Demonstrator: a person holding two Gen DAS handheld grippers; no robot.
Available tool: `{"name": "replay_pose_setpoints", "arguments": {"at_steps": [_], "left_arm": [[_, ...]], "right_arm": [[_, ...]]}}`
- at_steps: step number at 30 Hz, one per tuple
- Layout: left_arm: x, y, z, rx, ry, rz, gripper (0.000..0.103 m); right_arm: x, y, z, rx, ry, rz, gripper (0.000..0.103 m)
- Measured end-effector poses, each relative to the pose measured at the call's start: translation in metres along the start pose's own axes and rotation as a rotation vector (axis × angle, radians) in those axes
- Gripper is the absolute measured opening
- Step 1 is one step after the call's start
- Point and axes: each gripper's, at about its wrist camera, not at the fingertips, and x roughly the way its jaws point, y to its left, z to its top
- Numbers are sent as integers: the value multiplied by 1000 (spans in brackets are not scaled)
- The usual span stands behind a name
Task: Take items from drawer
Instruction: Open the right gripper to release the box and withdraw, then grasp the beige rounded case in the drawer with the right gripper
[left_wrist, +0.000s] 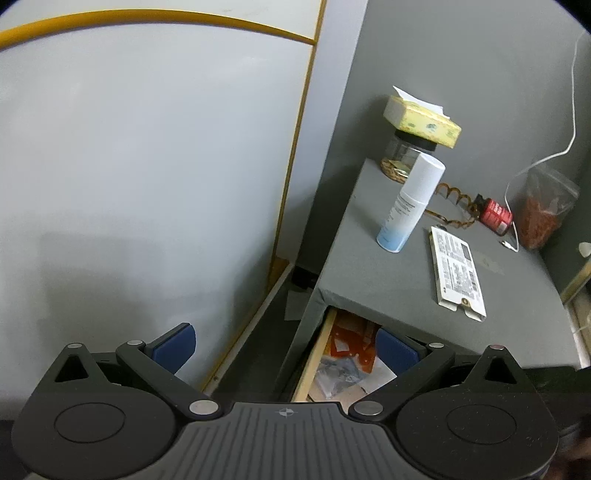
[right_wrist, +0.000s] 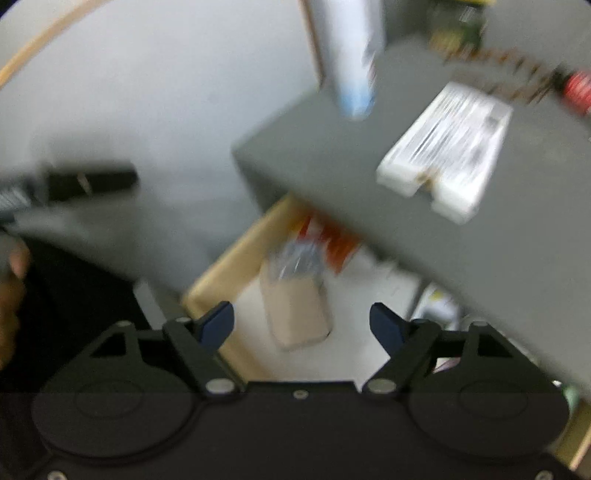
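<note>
An open wooden drawer (right_wrist: 218, 273) sticks out from under a grey table top (right_wrist: 424, 229). Inside lie a tan packet with a clear top (right_wrist: 297, 310), an orange and white pack (right_wrist: 332, 240) and white paper. My right gripper (right_wrist: 301, 325) hovers above the drawer, open, the tan packet below the gap and untouched; this view is blurred. In the left wrist view the drawer (left_wrist: 316, 358) shows its wooden side, orange contents (left_wrist: 351, 345) and a clear bag (left_wrist: 338, 374). My left gripper (left_wrist: 286, 349) is open and empty, above the drawer's left side.
On the table top (left_wrist: 388, 266) stand a white spray bottle (left_wrist: 410, 205), a flat white carton (left_wrist: 456, 271), a glass jar with a yellow tissue box (left_wrist: 421, 120) on it, a red can (left_wrist: 496, 216) and a bag of red bits (left_wrist: 543, 210). A white panel (left_wrist: 147, 166) fills the left.
</note>
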Motion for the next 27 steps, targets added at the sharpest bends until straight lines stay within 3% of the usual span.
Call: {"name": "replay_pose_setpoints", "arguments": {"at_steps": [10,12,14,17,21,27], "left_arm": [[-2,2,3,-8,1,-13,103],[-3,3,3,-13,-1,-16,103],[-3,5,3,-19,-3,-18,103],[-4,5,3,-16,-3,-20,103],[-5,5,2,-9,-7,-14,103],[-7,3,2,-5,-10,-15,103]], "right_arm": [[105,22,17,-57,228,-40,80],[116,26,15,-78,270,-76,76],[119,31,14,-105,289,-108,62],[120,37,12,-168,302,-133,61],[110,23,8,-88,333,-92,60],[64,-29,-12,210,294,108,59]]}}
